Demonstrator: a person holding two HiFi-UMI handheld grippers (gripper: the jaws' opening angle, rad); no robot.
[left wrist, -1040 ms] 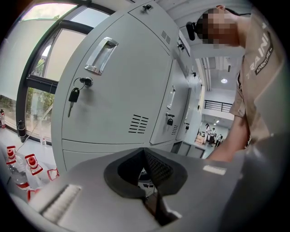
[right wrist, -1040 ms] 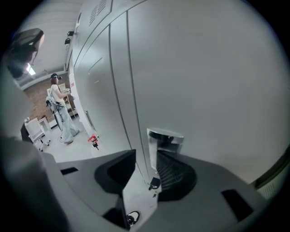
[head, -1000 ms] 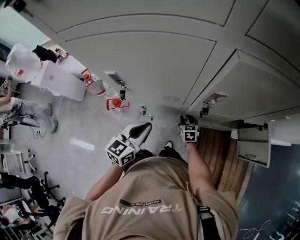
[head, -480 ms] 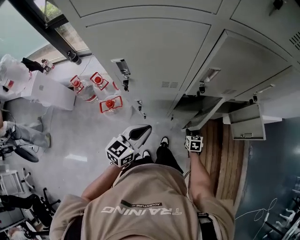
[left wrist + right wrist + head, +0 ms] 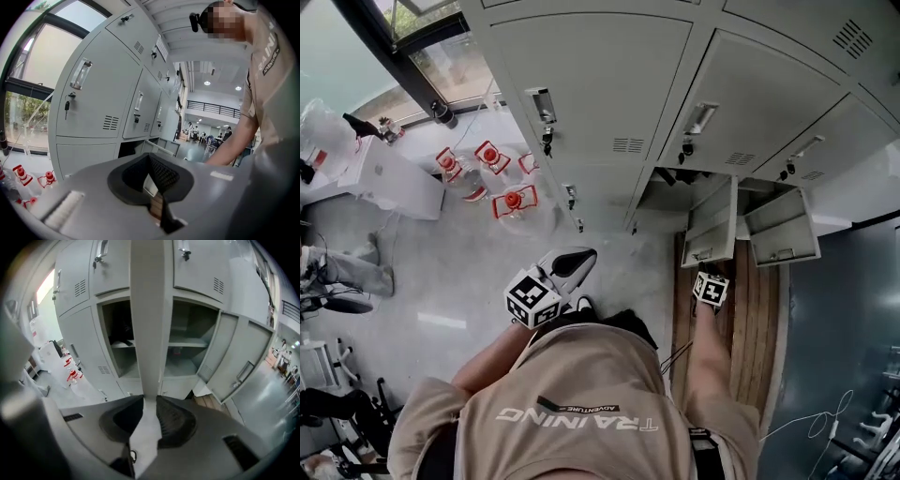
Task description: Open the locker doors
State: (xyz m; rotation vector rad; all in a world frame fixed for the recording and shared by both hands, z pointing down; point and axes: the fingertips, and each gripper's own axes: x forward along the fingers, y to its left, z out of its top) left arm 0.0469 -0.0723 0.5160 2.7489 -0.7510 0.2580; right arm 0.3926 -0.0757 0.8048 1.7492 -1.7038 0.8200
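Note:
A bank of grey lockers (image 5: pixel 600 75) fills the top of the head view. Two lower doors stand open: one (image 5: pixel 712 220) swung out toward me, another (image 5: pixel 783 228) just right of it. My right gripper (image 5: pixel 706 267) is shut on the free edge of the nearer door, which runs edge-on (image 5: pixel 146 310) between the jaws of the right gripper (image 5: pixel 146 416) in its own view. Behind it is an open compartment with a shelf (image 5: pixel 187 344). My left gripper (image 5: pixel 577 258) hangs back from the lockers, jaws shut on nothing (image 5: pixel 153 183).
Several red-capped water bottles (image 5: pixel 511 200) stand on the floor left of the lockers, near a white table (image 5: pixel 394 178). A wooden strip (image 5: pixel 750 319) lies under the open doors. Closed upper lockers have keyed handles (image 5: pixel 542 105). People and chairs sit at the far left.
The right gripper has drawn the locker door out toward me, and it now stands wide open. The head view has shifted, showing more of the lockers. The left gripper has barely moved.

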